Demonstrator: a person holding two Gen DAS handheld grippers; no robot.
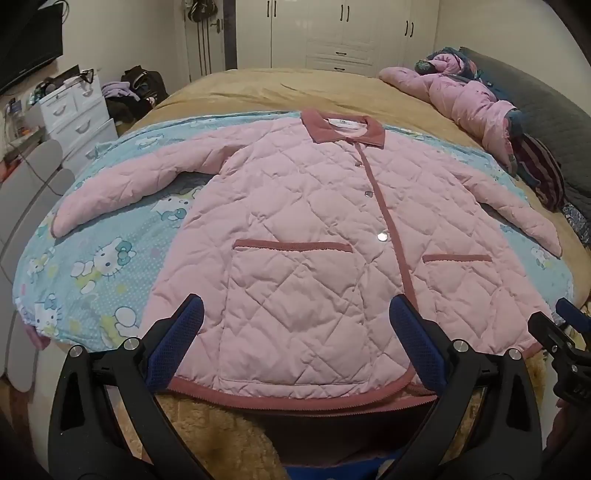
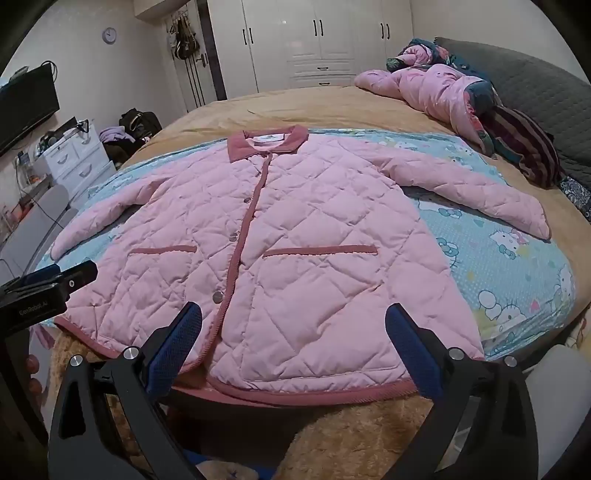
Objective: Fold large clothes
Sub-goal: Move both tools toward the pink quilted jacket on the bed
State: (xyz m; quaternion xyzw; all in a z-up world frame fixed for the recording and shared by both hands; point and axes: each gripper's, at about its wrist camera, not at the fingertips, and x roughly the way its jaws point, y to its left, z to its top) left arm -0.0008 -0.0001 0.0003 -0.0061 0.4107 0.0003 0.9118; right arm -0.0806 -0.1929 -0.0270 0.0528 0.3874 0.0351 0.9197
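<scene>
The bed [image 1: 258, 88] fills both my views, tan cover at the back; on it a blue cartoon sheet [image 1: 96, 258], and on that the pink quilted coat [image 1: 295, 229] lies flat, front up, buttoned, collar [image 1: 341, 127] away from me, hem hanging just over the near edge; two sleeves spread out to the sides. My left view takes in the left sleeve [image 1: 122, 188] whole and cuts the right one short near its cuff; my right view shows the right sleeve [image 2: 476, 192] whole, while the left is squashed at the rim. Only the right view has a wall clock [image 2: 109, 35]; both catch the white wardrobe [image 2: 321, 40], the drawer chest [image 1: 74, 107] and a heap of pink bedding [image 1: 461, 96] by the headboard.

Two pockets with dark pink trim; four snaps I can count down the placket in the left view, any higher ones too small to tell.

My left gripper [image 1: 297, 317] hovers over the hem, jaws spread wide, grasping nothing; my right gripper [image 2: 295, 325] likewise, released, above the hem's right half; each peeks into the other's view at the edge.
</scene>
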